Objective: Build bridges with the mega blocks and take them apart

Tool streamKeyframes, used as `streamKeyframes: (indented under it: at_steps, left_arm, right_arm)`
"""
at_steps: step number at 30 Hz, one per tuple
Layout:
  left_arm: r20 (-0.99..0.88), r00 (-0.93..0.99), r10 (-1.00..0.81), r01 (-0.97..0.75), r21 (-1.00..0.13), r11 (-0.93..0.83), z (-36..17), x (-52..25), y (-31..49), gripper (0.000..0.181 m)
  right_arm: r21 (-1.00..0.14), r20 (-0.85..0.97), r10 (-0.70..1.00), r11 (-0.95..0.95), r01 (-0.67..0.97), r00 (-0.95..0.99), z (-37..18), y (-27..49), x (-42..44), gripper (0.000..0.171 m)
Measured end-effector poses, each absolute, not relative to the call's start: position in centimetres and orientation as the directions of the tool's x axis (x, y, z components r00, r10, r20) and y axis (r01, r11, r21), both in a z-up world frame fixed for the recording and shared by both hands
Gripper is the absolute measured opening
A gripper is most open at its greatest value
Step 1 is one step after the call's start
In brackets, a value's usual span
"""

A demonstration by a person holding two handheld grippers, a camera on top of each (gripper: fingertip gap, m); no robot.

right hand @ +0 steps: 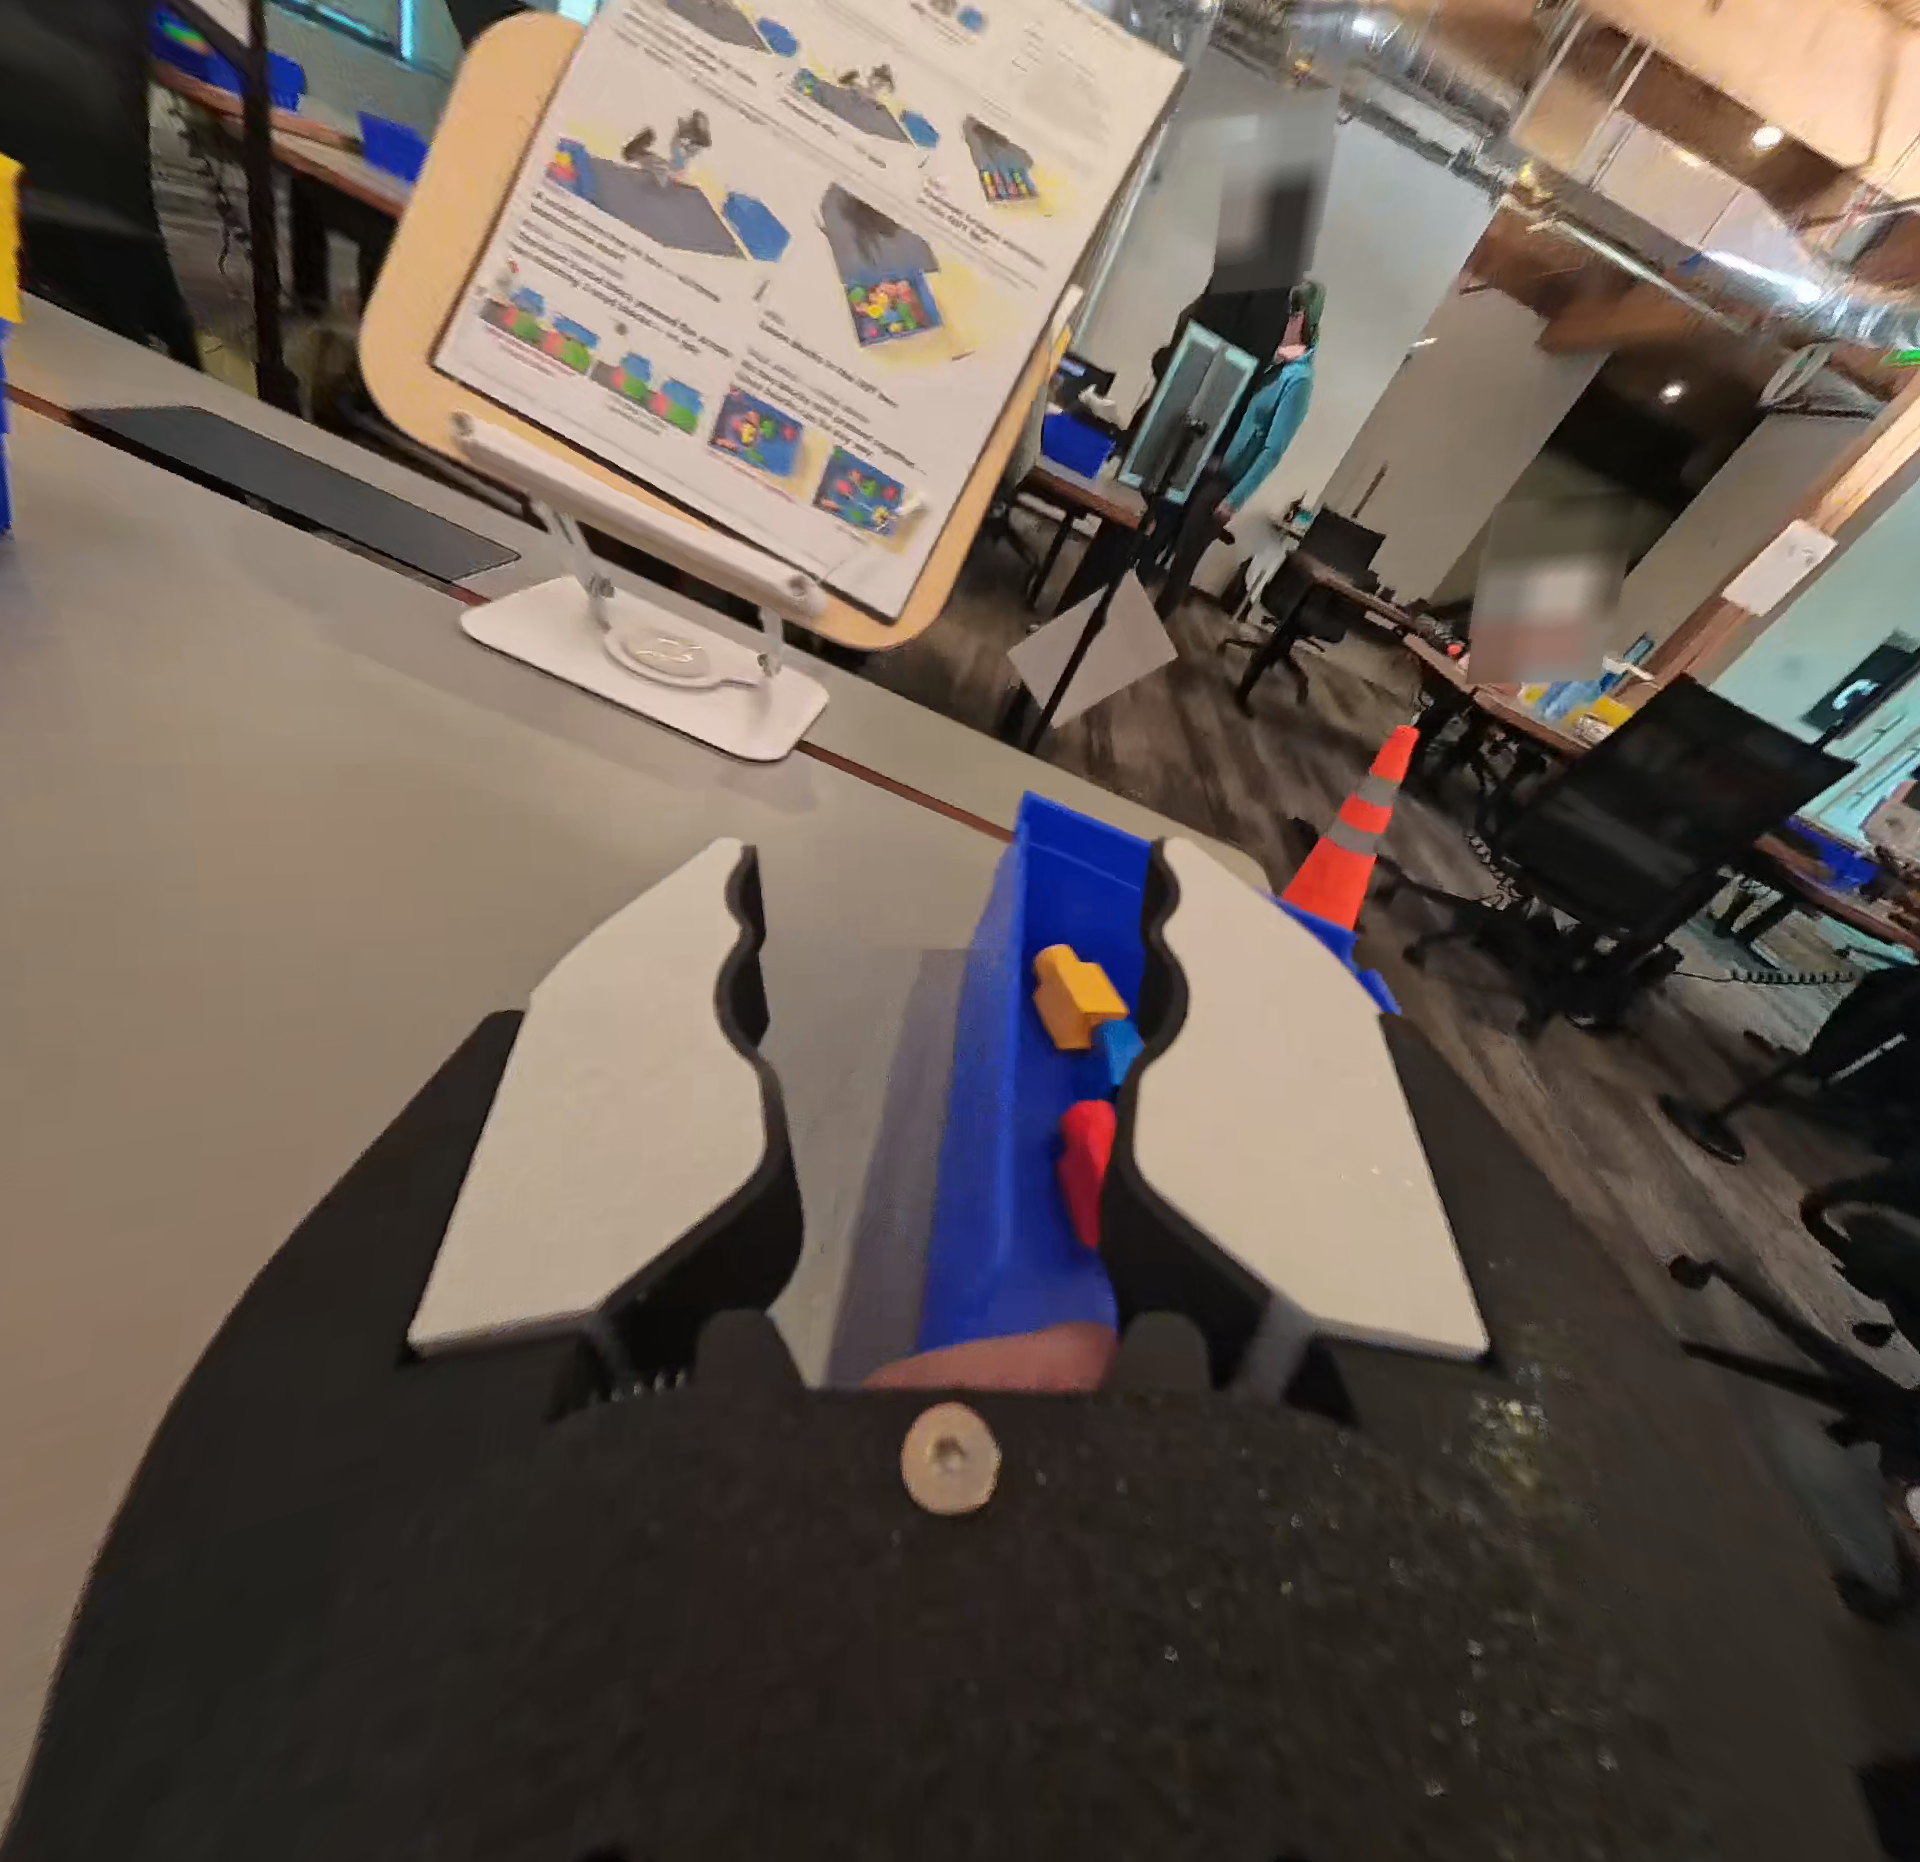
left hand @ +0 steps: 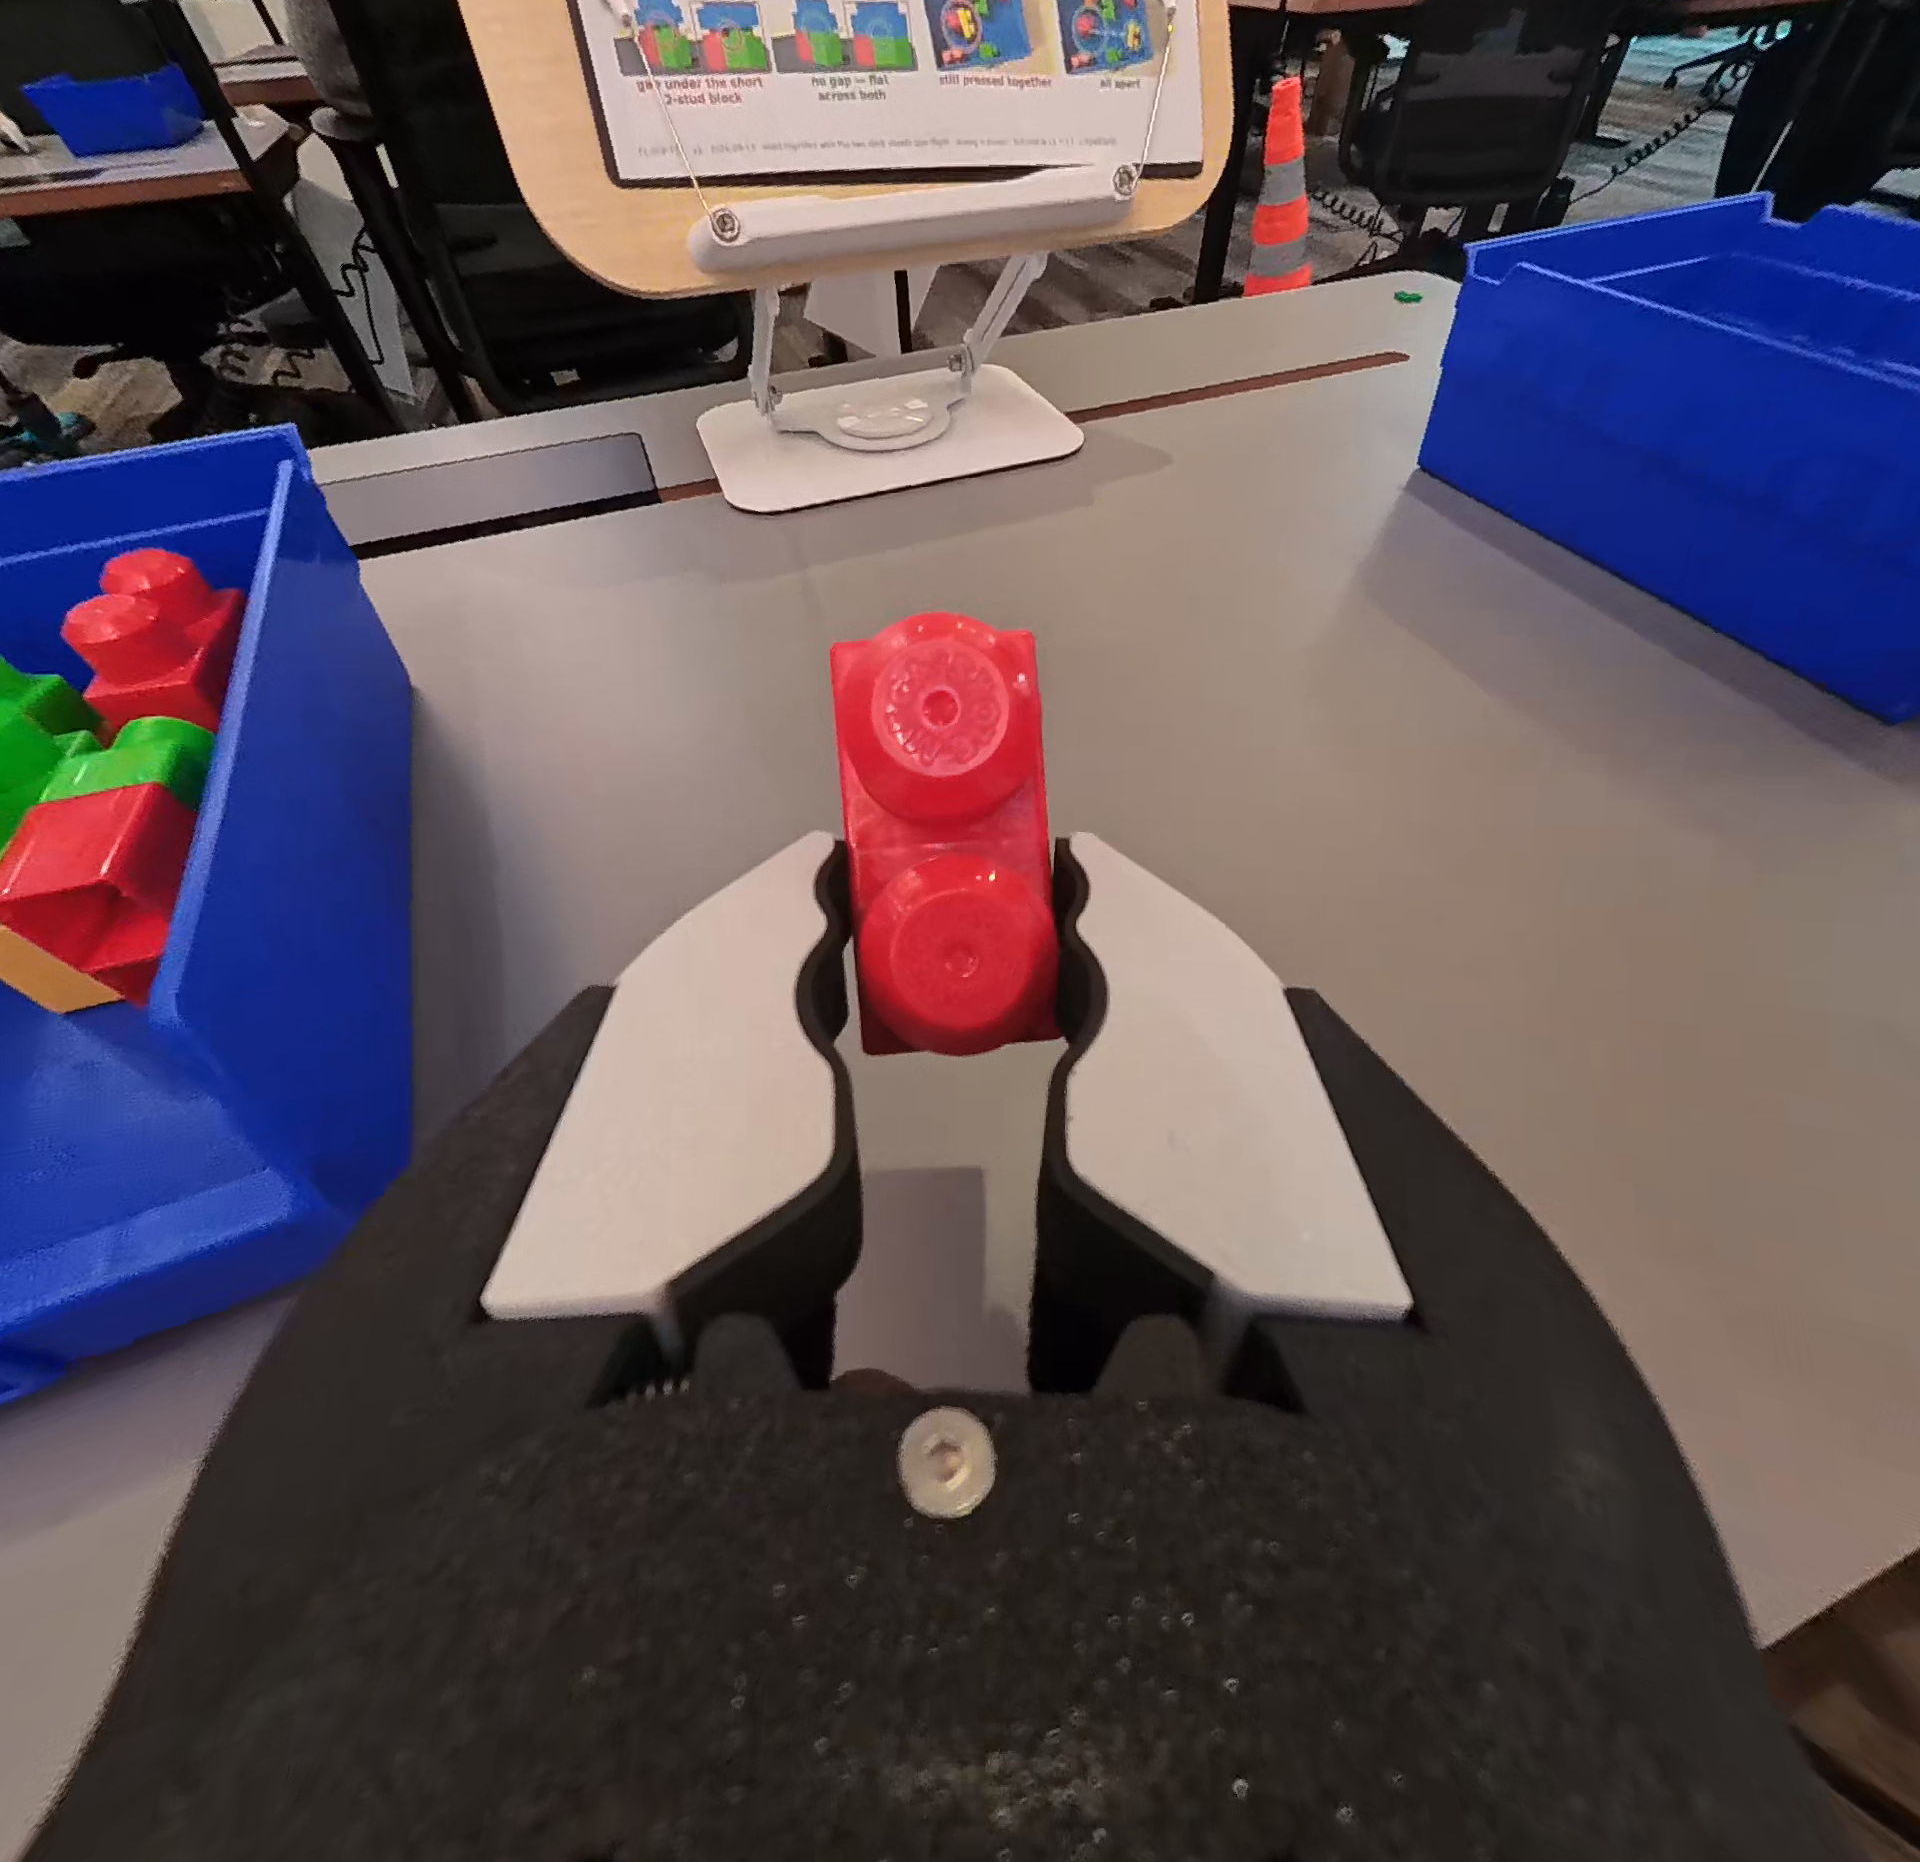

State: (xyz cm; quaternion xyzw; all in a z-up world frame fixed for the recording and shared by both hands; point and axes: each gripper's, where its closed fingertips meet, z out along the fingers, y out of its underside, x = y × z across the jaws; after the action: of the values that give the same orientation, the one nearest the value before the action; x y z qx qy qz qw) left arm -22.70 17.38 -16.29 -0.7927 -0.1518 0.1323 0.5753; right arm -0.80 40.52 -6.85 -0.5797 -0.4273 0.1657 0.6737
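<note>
My left gripper (left hand: pixel 951 939) jaws clamp only the near end of the red two-stud block (left hand: pixel 940 836) above the counter (left hand: pixel 1351 877); it could pivot loose. My right gripper (right hand: pixel 951 991) jaws gape empty toward the blue bin (right hand: pixel 987 1137).
</note>
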Motion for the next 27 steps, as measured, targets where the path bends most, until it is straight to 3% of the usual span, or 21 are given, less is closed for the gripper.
streamKeyframes:
  at_steps: [10, 27]
  left_arm:
    - [-0.016, 0.906, 0.424, 0.121, -0.948, -0.295, -16.8, -22.5, 17.2, 0.036]
    - [-0.011, 0.911, 0.412, 0.128, -0.943, -0.308, -17.6, -22.1, 17.2, 0.036]
  right_arm:
    - [-0.957, 0.284, 0.798, 0.196, 0.215, 0.532, -17.2, 31.4, -2.9, 0.070]
    - [-0.966, 0.231, 0.829, 0.131, 0.224, 0.509, -17.7, 31.5, -2.9, 0.071]
